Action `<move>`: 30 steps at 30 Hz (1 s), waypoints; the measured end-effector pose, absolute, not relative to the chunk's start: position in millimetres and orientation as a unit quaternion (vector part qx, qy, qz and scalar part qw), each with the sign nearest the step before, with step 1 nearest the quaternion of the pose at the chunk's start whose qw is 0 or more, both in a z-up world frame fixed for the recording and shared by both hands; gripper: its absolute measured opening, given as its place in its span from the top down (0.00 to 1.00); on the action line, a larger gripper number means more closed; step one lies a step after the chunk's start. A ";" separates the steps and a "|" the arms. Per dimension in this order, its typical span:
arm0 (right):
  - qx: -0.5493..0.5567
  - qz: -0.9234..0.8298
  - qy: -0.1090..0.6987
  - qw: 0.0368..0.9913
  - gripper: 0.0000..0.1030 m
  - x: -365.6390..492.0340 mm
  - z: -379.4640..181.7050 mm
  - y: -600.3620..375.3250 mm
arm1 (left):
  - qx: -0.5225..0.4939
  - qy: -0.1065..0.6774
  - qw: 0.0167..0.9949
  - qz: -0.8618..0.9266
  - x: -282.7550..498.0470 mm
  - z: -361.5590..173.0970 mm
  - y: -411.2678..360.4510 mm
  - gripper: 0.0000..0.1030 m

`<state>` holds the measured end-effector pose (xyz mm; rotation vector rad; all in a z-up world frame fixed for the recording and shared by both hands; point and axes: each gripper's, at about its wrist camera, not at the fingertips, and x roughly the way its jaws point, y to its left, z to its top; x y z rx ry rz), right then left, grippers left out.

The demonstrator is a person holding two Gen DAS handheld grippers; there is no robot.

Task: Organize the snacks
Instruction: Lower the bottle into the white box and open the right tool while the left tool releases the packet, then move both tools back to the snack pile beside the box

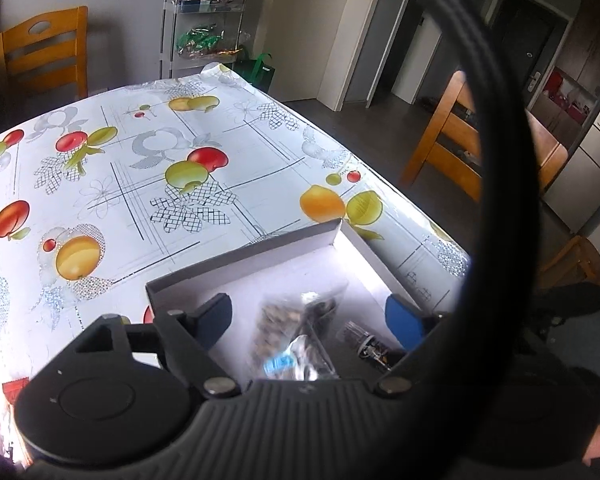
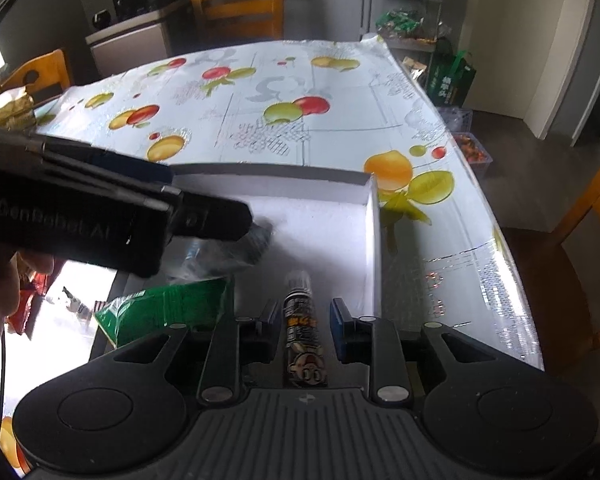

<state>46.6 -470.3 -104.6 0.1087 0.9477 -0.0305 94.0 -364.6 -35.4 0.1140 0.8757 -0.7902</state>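
White box (image 2: 374, 216) on counter (image 2: 340, 92) holds snacks. Left gripper (image 1: 312, 316) fingers spread wide over clear packet (image 1: 296, 336), gripping nothing. Right gripper (image 2: 304, 320) fingers part-open astride stick snack (image 2: 302, 332), not touching.

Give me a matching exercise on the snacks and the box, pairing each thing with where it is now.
1 stick snack
2 green packet
3 clear bag
4 box

A below the open left gripper
B resting directly on the fruit-print tablecloth
C between the fingers of the open right gripper
D left of the stick snack, right wrist view

Pairs: 1-C, 2-D, 3-A, 4-B
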 end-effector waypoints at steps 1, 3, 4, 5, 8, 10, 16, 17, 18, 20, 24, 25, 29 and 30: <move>0.054 -0.017 0.454 0.889 0.68 45.7 -102.9 -471.6 | 0.054 0.409 0.832 -0.371 92.4 -33.5 -364.1 0.16; 0.055 -0.021 0.450 0.891 0.67 44.1 -99.8 -472.1 | 0.051 0.403 0.835 -0.371 90.4 -29.0 -361.4 0.15; 0.056 -0.021 0.448 0.892 0.67 43.7 -98.5 -472.0 | 0.050 0.400 0.837 -0.369 89.2 -26.5 -359.8 0.14; 0.056 -0.020 0.446 0.893 0.67 43.4 -96.7 -471.3 | 0.050 0.397 0.840 -0.367 88.0 -24.1 -358.0 0.13; 0.055 -0.017 0.440 0.896 0.66 43.7 -90.6 -466.6 | 0.045 0.393 0.843 -0.363 85.9 -17.9 -351.6 0.13; 0.053 -0.014 0.435 0.899 0.64 43.8 -86.6 -462.0 | 0.045 0.390 0.847 -0.358 84.5 -14.2 -346.1 0.13; 0.050 0.003 0.419 0.907 0.55 47.2 -71.1 -442.4 | 0.032 0.385 0.859 -0.336 80.8 -6.0 -317.4 0.13; 0.049 0.006 0.416 0.908 0.54 48.1 -68.8 -438.8 | 0.029 0.385 0.860 -0.332 80.2 -4.9 -311.5 0.13; 0.048 0.009 0.414 0.909 0.53 47.5 -66.2 -435.0 | 0.028 0.384 0.862 -0.329 79.4 -4.1 -305.3 0.13; 0.047 0.016 0.411 0.910 0.52 49.1 -62.6 -427.1 | 0.025 0.383 0.867 -0.318 77.8 -3.0 -293.1 0.13; 0.042 0.028 0.407 0.912 0.51 50.7 -57.3 -410.5 | 0.016 0.385 0.873 -0.299 76.9 -3.4 -266.8 0.13; 0.041 0.031 0.407 0.912 0.50 51.3 -56.5 -406.4 | 0.014 0.387 0.874 -0.293 76.2 -3.5 -260.5 0.13; 0.037 0.043 0.406 0.912 0.46 52.6 -54.4 -390.9 | 0.001 0.391 0.880 -0.271 73.2 -3.3 -235.2 0.13; 0.037 0.045 0.405 0.912 0.45 52.9 -53.7 -387.5 | -0.002 0.391 0.881 -0.268 72.2 -3.2 -228.9 0.13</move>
